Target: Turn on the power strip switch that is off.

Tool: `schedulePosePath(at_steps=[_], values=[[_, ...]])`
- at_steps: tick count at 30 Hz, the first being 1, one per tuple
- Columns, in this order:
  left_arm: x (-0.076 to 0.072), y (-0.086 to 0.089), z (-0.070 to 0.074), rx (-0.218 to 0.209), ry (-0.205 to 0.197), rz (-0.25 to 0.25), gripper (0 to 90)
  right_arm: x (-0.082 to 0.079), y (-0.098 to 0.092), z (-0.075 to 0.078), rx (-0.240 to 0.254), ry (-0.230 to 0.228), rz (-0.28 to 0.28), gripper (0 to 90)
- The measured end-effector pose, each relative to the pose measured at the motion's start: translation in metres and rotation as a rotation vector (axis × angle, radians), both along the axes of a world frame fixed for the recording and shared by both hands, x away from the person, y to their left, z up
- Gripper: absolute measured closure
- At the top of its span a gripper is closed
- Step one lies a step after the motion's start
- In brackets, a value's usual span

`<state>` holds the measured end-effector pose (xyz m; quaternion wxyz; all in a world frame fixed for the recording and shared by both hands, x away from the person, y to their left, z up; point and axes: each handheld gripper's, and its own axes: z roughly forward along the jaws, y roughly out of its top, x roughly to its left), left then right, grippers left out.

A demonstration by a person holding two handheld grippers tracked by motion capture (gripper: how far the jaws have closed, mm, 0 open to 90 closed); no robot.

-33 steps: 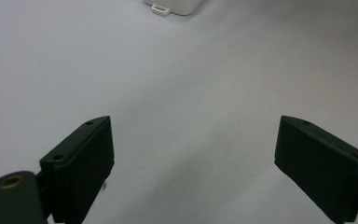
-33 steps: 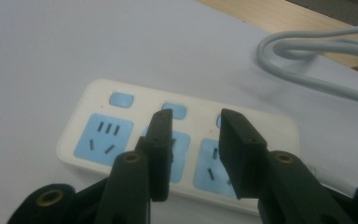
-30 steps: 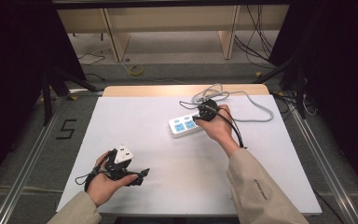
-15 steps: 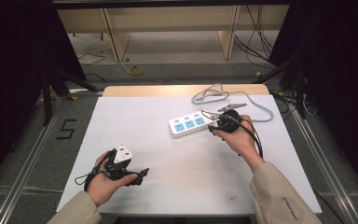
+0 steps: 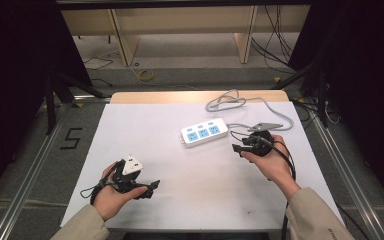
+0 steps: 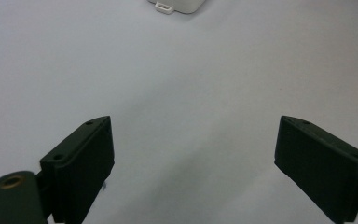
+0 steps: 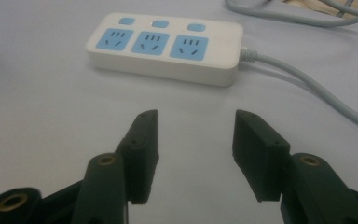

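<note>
A white power strip (image 5: pixel 205 132) with three blue sockets lies flat near the middle of the white table, and its grey cable (image 5: pixel 230 102) loops off toward the far edge. My right gripper (image 5: pixel 237 144) hovers just right of the strip, pointing left at it. In the right gripper view the strip (image 7: pixel 168 49) lies beyond my gripper (image 7: pixel 196 116). Its jaws have just been opening and nothing is between them. My left gripper (image 5: pixel 149 189) rests open at the near left. In the left gripper view the gripper (image 6: pixel 193 135) stands wide over bare table, with a corner of the strip (image 6: pixel 175 5) at the top.
The grey cable (image 7: pixel 307 84) runs along the table to the right of the strip. A strip of bare wood (image 5: pixel 155 97) shows at the table's far edge. Metal rails (image 5: pixel 40 165) flank the table, and wooden shelving (image 5: pixel 125 35) with loose wires stands behind.
My right gripper has drawn back from the strip's right end, to the right and toward the near edge, and its jaws have spread. The left hand has stayed put.
</note>
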<state>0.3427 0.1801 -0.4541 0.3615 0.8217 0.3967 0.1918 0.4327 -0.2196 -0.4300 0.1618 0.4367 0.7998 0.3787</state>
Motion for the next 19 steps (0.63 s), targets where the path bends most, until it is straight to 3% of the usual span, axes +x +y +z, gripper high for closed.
schedulePosePath(at_steps=[12,19], values=[[-0.001,0.001,0.001,0.005,-0.004,0.002,11.5,-0.043,-0.017,-0.013,0.056,-0.035,0.049,45.5],[-0.001,-0.001,0.001,0.004,-0.001,-0.006,11.5,-0.054,-0.024,-0.016,0.083,-0.043,0.027,40.8]])
